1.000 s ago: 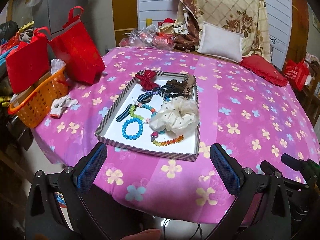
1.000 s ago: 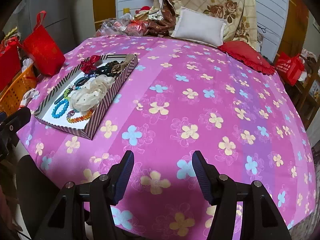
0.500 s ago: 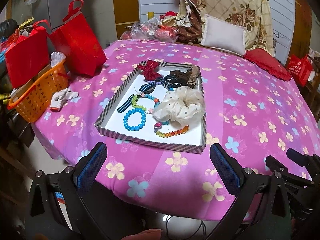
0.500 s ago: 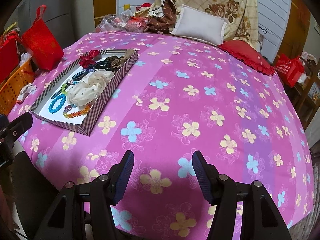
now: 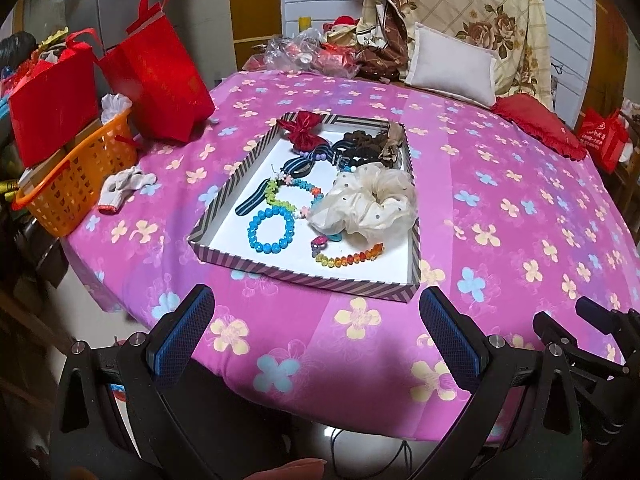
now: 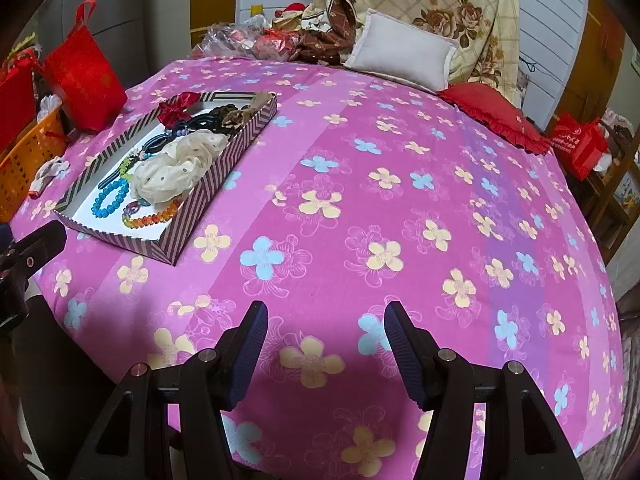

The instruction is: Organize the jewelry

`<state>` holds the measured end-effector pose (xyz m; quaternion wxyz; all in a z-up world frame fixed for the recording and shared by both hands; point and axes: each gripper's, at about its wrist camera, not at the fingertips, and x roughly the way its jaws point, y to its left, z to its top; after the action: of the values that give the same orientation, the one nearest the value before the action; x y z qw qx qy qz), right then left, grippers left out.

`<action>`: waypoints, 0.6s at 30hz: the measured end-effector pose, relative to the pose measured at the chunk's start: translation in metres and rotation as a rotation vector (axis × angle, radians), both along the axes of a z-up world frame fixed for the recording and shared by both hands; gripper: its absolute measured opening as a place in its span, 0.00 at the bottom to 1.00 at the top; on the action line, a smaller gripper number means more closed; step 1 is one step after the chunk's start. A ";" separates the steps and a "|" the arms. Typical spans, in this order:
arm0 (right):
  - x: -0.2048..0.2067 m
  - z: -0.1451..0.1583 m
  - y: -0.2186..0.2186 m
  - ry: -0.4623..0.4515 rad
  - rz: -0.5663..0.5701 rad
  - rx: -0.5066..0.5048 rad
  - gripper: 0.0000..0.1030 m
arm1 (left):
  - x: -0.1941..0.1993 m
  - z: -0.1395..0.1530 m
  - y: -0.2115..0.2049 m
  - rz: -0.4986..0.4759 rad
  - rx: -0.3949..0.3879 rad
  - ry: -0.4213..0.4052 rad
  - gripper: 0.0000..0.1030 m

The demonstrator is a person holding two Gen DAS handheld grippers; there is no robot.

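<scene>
A striped shallow tray [image 5: 304, 276] [image 6: 224, 176] sits on the pink flowered tablecloth. It holds a blue bead bracelet [image 5: 271, 230] [image 6: 107, 199], a rainbow bead bracelet [image 5: 348, 257] [image 6: 154, 214], a cream scrunchie [image 5: 366, 202] [image 6: 176, 168], a red bow [image 5: 304, 130] [image 6: 176, 108], a striped band and dark hair ties. My left gripper [image 5: 316, 332] is open and empty just in front of the tray's near edge. My right gripper [image 6: 326, 344] is open and empty over bare cloth, right of the tray.
An orange basket [image 5: 76, 184], red bags [image 5: 160, 76] and a white glove [image 5: 124, 184] stand at the table's left edge. A white cushion [image 6: 400, 54], a red cushion [image 6: 496, 116] and clutter lie at the back. The table's near edge drops off below both grippers.
Both grippers have moved forward and a little up over the table, so the tray looks closer. Both stay open and empty. The tray's contents have not moved.
</scene>
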<state>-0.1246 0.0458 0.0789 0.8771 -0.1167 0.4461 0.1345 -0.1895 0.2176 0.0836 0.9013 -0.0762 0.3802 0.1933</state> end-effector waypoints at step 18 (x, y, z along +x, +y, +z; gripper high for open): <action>0.002 -0.007 -0.001 0.009 -0.011 -0.010 0.57 | 0.002 -0.014 0.000 -0.009 -0.029 0.028 1.00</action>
<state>-0.1223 0.0450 0.0717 0.8754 -0.1178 0.4511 0.1279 -0.1877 0.2173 0.0693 0.8955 -0.0848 0.3960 0.1846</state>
